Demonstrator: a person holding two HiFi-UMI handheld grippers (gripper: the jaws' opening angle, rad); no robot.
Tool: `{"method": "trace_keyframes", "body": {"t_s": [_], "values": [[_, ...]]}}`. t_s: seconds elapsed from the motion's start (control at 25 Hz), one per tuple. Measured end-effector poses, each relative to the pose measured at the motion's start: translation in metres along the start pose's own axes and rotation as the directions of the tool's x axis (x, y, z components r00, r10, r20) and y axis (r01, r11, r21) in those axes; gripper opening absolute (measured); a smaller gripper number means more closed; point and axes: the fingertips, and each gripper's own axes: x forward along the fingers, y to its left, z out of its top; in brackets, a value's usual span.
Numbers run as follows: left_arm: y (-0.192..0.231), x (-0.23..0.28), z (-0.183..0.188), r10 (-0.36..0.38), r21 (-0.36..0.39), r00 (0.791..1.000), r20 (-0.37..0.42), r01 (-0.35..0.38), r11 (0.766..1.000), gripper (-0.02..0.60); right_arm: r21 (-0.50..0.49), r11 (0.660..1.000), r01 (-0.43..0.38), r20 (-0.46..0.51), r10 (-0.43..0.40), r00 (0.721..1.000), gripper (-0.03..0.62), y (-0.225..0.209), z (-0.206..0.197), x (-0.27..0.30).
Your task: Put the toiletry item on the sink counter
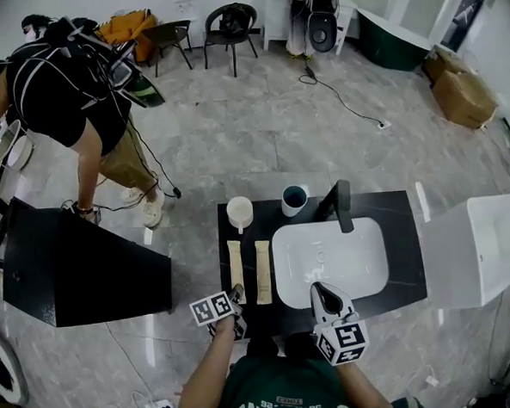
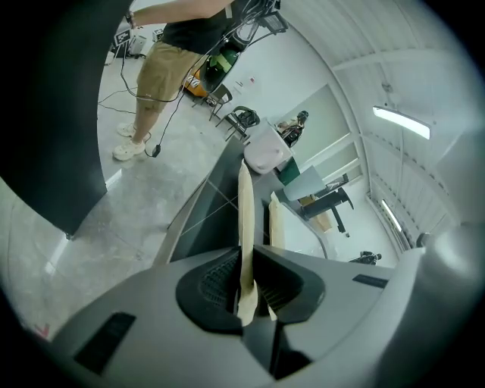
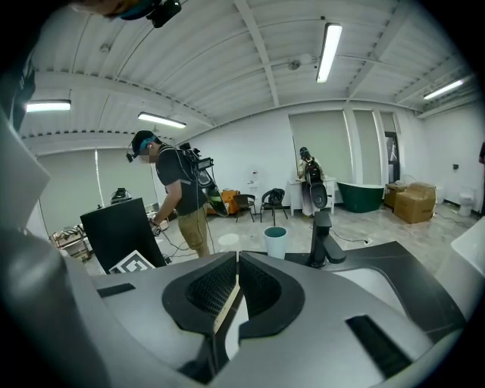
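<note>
Two long beige toiletry packets lie side by side on the dark sink counter [image 1: 403,233], left of the white basin [image 1: 332,259]. My left gripper [image 1: 236,293] is at the counter's front edge and is shut on the near end of the left packet [image 1: 235,265]. In the left gripper view that packet [image 2: 245,204] runs edge-on out of the left gripper [image 2: 244,254], with the second packet [image 2: 276,223] just to its right. The second packet [image 1: 263,272] lies free. My right gripper [image 1: 317,288] hovers over the basin's front rim, and in its own view the right gripper [image 3: 237,259] is shut on nothing.
A cream cup [image 1: 240,213], a blue-lined cup [image 1: 294,199] and a black faucet [image 1: 341,204] stand along the counter's back. A black panel [image 1: 78,270] stands to the left, a white unit [image 1: 482,245] to the right. A person [image 1: 77,106] bends over at the back left.
</note>
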Motion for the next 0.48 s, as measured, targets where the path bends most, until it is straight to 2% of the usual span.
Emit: {"method": "trace_keyframes", "body": {"t_s": [0.24,0.4,0.48], "values": [[-0.003,0.002,-0.008,0.004,0.039,1.000,-0.008,-0.003,0.999,0.056,-0.006,1.000,-0.003,-0.002,0.003,1.000,0.043,-0.005,-0.001,-0.008],[-0.002,0.000,-0.006,0.019,0.051,1.000,-0.009,-0.018,0.999,0.110,-0.008,1.000,-0.003,0.003,0.003,1.000,0.043,-0.006,-0.001,-0.011],[0.000,-0.003,-0.003,0.037,0.060,0.999,0.000,-0.037,0.998,0.118,-0.006,1.000,-0.003,0.005,0.003,1.000,0.043,-0.006,0.000,-0.013]]}}
